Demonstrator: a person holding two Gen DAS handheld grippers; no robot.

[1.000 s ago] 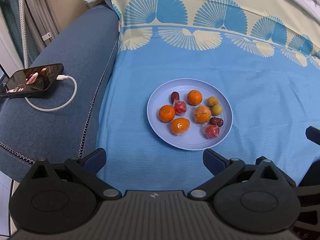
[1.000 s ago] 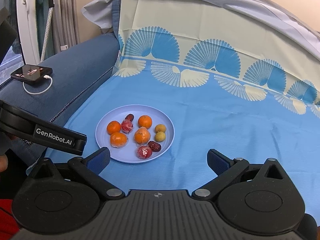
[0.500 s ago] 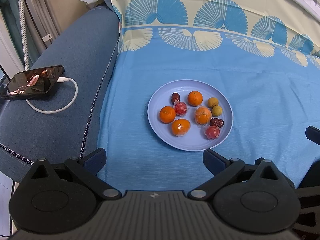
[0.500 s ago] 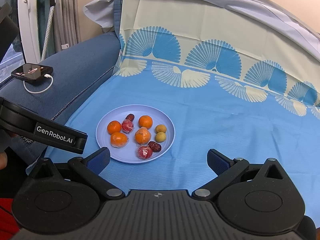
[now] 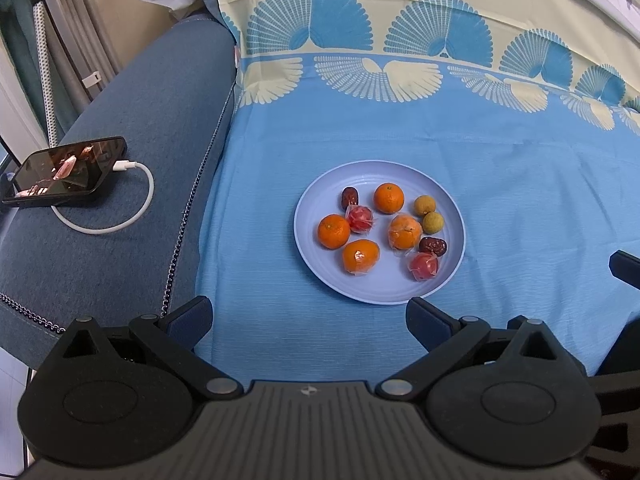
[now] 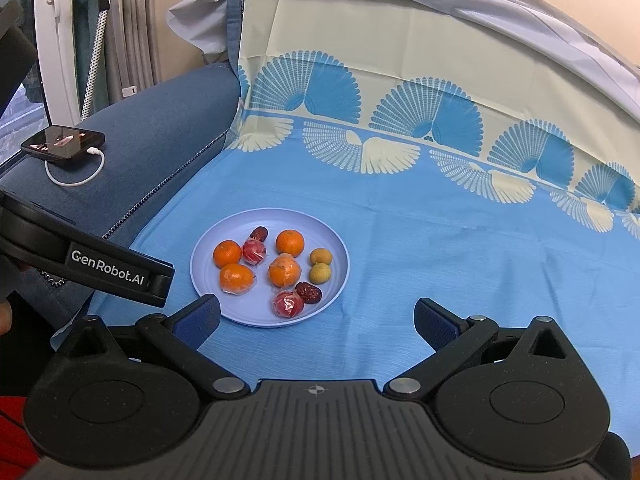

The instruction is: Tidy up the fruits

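Blue patterned cloth over the sofa; plate (image 5: 452, 216) of mixed fruits (image 5: 404, 231) sits mid-cloth. I hold left gripper (image 5: 308, 316) and right gripper (image 6: 318, 320) wide open, empty. Plate lies ahead; left looks nearer, squarer on.

1 plate (image 5: 448, 276), 4 oranges (image 5: 333, 231), 2 red wrapped fruits (image 5: 359, 219), 2 dates (image 5: 349, 197), 2 longans (image 5: 424, 205), 1 phone (image 5: 66, 170)
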